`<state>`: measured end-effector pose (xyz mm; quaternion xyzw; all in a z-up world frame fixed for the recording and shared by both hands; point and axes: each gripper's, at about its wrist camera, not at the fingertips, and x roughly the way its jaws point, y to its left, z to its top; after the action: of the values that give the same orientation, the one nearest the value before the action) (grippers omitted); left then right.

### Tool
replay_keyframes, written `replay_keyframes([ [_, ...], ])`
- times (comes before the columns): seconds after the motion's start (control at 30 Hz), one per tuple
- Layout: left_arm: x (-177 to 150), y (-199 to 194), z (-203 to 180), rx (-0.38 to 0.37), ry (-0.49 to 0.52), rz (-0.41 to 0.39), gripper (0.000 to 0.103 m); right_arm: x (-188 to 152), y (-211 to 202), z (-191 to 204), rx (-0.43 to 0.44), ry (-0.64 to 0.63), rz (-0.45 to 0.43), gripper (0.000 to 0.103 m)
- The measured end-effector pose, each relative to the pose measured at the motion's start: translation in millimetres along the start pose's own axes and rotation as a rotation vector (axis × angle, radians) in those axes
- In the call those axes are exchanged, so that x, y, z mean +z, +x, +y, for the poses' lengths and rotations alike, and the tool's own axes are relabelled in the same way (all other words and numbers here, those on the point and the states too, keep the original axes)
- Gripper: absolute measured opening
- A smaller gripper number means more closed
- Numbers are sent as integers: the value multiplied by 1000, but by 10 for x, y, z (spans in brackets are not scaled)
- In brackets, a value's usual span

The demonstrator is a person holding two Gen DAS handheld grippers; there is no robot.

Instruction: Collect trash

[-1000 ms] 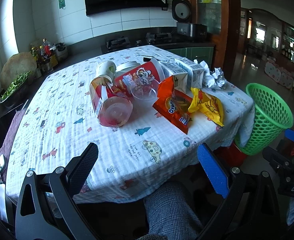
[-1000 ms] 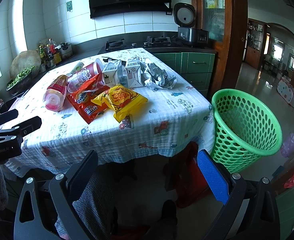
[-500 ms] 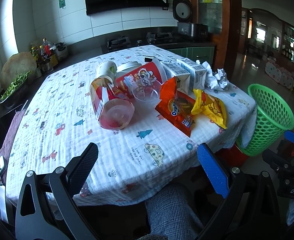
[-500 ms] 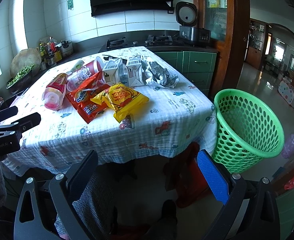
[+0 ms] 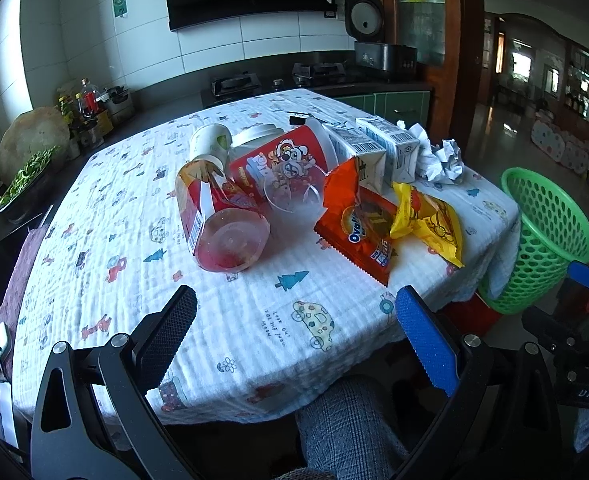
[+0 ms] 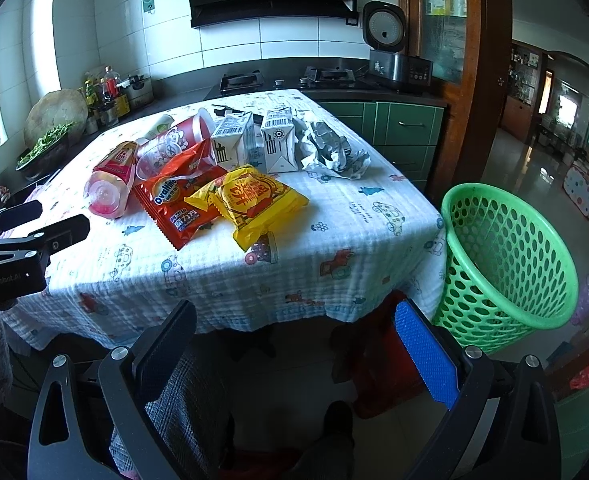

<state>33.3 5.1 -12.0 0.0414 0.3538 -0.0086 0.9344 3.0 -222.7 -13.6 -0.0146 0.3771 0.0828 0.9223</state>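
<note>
A tiled kitchen with a dark counter (image 6: 254, 92) along the back wall holds a table (image 5: 254, 320) draped in a white cloth printed with little cars and trees. Just off the table's right corner stands a green mesh basket (image 6: 506, 264), its rim touching the hanging cloth. The trash lies clustered toward the far right part of the tabletop: a red paper tub (image 5: 282, 160) on its side, a pink-tinted plastic bottle (image 5: 218, 224) lying with its base toward the near edge, and a clear cup (image 5: 292, 200) tipped against the tub. Beside them sprawl a red Ovaltine wrapper (image 6: 178, 200) and a yellow snack bag (image 6: 254, 200) overlapping its right edge, with two white milk cartons (image 6: 254, 140) upright behind them and a crumpled paper wad (image 6: 334, 152) nearest the far right corner. The left gripper (image 5: 294, 320) hovers over the near edge of the table, jaws spread wide and holding nothing. The right gripper (image 6: 294, 332) hangs lower, in front of the table's near edge beside the basket, jaws likewise spread and empty. A checked trouser leg (image 5: 346, 424) shows below.
</note>
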Motion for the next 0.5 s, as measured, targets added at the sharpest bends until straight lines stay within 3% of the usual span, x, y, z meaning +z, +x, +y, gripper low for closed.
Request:
replay_keyframes([
  [0.5, 209, 209, 52, -37, 21, 4, 96, 246, 295, -8, 64, -28, 14, 97],
])
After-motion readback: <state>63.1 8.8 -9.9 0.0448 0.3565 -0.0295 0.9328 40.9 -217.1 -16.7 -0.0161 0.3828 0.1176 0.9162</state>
